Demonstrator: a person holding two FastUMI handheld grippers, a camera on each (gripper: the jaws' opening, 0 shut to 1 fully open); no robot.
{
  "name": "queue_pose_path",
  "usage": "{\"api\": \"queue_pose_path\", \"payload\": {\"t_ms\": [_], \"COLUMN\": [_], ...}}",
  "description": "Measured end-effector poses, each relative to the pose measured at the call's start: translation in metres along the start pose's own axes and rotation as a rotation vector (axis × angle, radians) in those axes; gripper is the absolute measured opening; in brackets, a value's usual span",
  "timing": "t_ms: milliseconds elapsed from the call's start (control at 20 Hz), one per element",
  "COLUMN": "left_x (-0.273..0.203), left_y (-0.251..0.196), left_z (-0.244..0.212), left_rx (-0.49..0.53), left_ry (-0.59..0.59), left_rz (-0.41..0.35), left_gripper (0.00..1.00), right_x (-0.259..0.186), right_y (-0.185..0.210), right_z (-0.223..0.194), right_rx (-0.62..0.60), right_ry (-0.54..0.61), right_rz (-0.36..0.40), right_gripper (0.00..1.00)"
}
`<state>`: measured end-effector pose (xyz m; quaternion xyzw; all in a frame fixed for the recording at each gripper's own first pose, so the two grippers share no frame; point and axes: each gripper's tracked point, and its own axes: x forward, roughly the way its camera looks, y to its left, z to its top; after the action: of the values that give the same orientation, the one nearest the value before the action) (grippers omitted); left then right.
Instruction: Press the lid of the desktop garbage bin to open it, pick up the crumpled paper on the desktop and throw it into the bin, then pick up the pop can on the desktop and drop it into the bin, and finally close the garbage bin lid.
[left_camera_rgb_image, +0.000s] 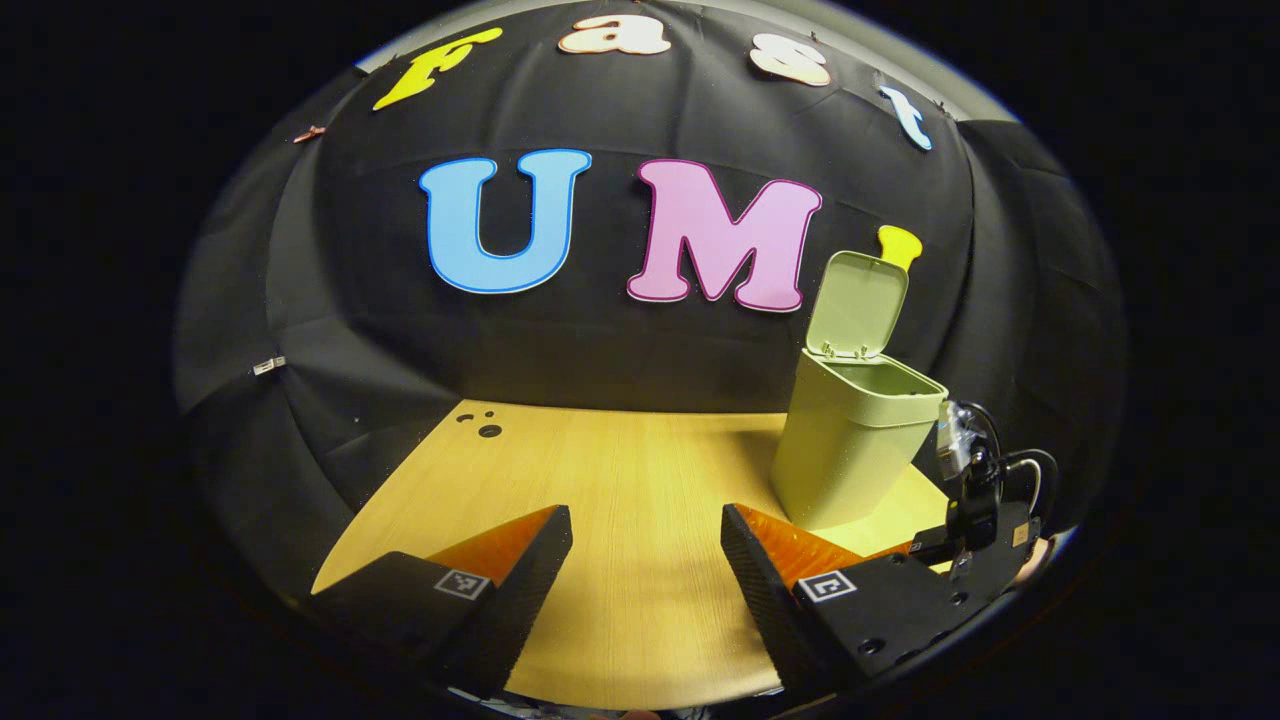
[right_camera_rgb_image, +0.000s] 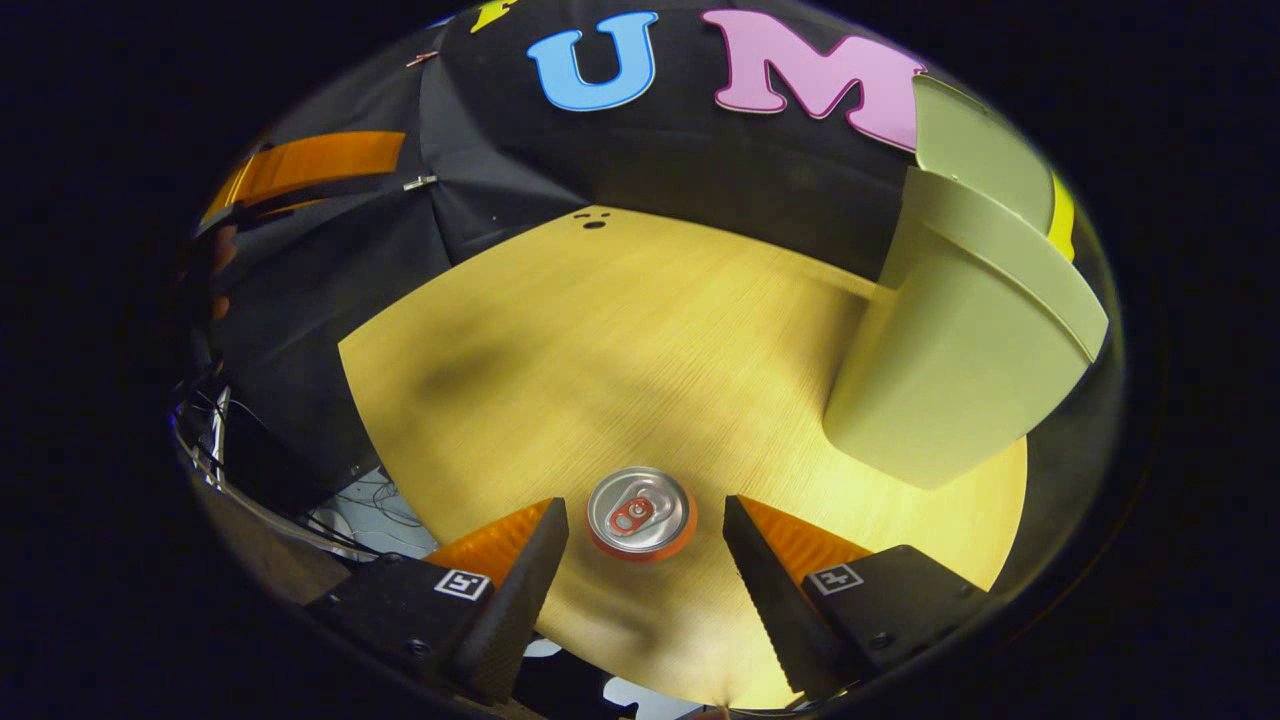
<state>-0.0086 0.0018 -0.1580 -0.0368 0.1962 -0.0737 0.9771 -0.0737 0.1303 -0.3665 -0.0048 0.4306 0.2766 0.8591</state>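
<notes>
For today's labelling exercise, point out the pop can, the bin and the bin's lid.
pop can (right_camera_rgb_image: 640, 512), right gripper view, on its silver top.
bin (left_camera_rgb_image: 840, 450), left gripper view, on its front wall.
lid (left_camera_rgb_image: 857, 305), left gripper view, on the raised lid's inner face.

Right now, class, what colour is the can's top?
Silver, with a red tab, on the can; right gripper view.

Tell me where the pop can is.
In the right gripper view the pop can stands upright on the wooden desktop, between the open right gripper fingers, left of the bin.
</notes>
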Motion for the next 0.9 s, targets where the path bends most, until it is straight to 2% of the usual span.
{"api": "queue_pose_path", "payload": {"t_ms": [100,150,300,350,400,500,650,900], "left_x": [-0.001,-0.001,-0.001,0.0,0.0,0.002,0.005,0.013], "left_y": [0.004,0.006,0.01,0.01,0.009,0.007,0.003,-0.008], "left_z": [-0.001,-0.001,-0.005,-0.006,-0.007,-0.007,-0.008,-0.009], "left_rx": [-0.01,-0.013,-0.016,-0.016,-0.017,-0.017,-0.014,-0.009], "left_ry": [0.005,0.007,0.013,0.015,0.016,0.016,0.021,0.026], "left_rz": [0.005,0.008,0.014,0.013,0.012,0.008,0.001,-0.02], "left_gripper": [0.99,0.96,0.96,0.96,0.96,0.96,0.96,0.96], "right_x": [0.008,0.011,0.019,0.018,0.015,0.014,-0.003,-0.053], "right_y": [0.0,-0.001,-0.004,-0.004,-0.002,-0.005,-0.011,-0.034], "right_z": [-0.007,-0.008,-0.017,-0.019,-0.018,-0.015,-0.001,0.049], "right_rx": [-0.001,-0.006,-0.018,-0.023,-0.02,-0.013,0.028,0.103], "right_ry": [0.022,0.031,0.063,0.066,0.058,0.051,0.005,-0.134], "right_rz": [-0.003,-0.007,-0.018,-0.024,-0.015,-0.018,-0.015,-0.041], "right_gripper": [0.99,0.99,0.99,0.96,0.82,0.81,0.81,0.81]}}
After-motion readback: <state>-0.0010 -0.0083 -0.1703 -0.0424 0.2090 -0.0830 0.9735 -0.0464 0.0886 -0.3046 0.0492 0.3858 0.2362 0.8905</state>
